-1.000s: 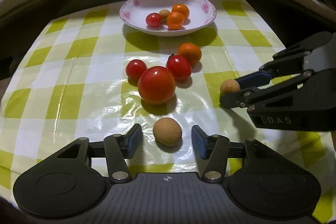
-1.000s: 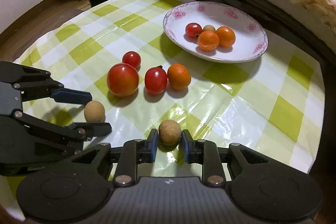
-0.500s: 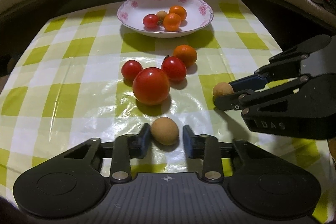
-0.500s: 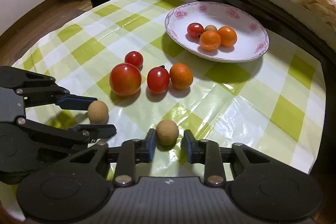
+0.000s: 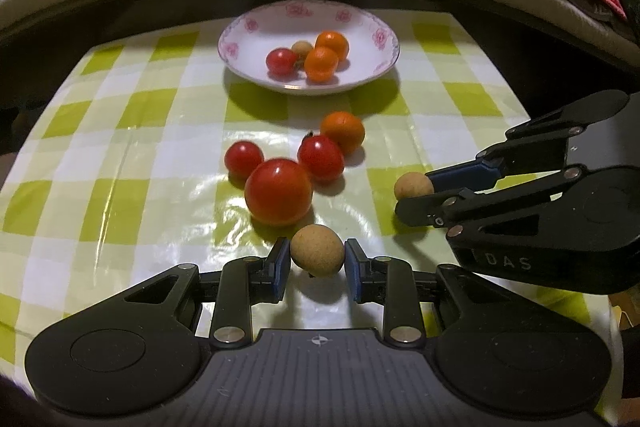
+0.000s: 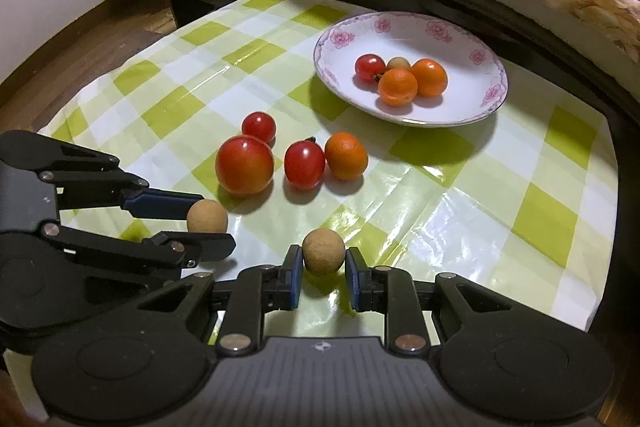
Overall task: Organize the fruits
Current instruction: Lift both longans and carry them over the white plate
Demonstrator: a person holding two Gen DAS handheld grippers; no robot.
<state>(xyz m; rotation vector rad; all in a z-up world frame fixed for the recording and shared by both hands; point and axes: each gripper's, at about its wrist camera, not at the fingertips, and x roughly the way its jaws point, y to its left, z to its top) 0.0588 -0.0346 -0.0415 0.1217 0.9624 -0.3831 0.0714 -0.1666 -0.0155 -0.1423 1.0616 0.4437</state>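
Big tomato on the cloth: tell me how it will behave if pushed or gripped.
Being round on a glossy tablecloth, the big tomato would probably roll if pushed, perhaps into the small tomato beside it. Its shiny skin may slip between pads, and a hard squeeze could bruise it.

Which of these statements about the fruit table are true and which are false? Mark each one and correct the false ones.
1. The plate holds four fruits. True.
2. The left gripper has its pads against a tan longan. True.
3. The large tomato lies on the plate. False: it rests on the checked tablecloth, before the plate.
4. Three oranges lie on the tablecloth. False: only one orange does; two are on the plate.
5. A second longan sits between the right gripper's fingers. True.
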